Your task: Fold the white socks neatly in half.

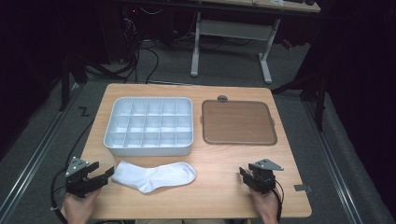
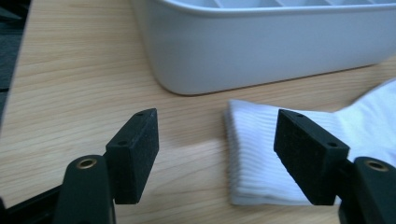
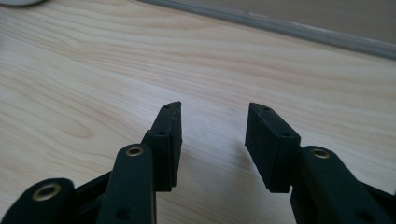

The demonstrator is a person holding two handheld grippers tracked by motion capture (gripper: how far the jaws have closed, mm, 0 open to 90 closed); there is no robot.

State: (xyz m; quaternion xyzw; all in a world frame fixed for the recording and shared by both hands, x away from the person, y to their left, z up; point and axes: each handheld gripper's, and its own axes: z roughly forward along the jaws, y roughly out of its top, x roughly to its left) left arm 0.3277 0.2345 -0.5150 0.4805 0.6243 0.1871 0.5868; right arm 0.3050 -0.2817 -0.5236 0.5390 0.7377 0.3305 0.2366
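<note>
At the near left of the desk [image 1: 219, 186], I had the left gripper [image 1: 103, 176] lined up on the white sock [image 1: 156, 176], which lay flat just in front of the grey divided tray [image 1: 148, 148] and apart from it. Its jaws stood wide with nothing pinched; in the left gripper view the ribbed cuff [image 2: 252, 154] sat between them, close to the right-hand one, though I could not tell whether that one touched the cloth. I judged this the approach to the pickup, the sock not yet gripped. The next move, as I read it, called for easing forward and down so both jaws straddled the cuff, then closing. The right gripper [image 1: 246, 175] waited at the near right over bare wood, jaws partly open and empty, near the brown lid [image 1: 238, 122].
</note>
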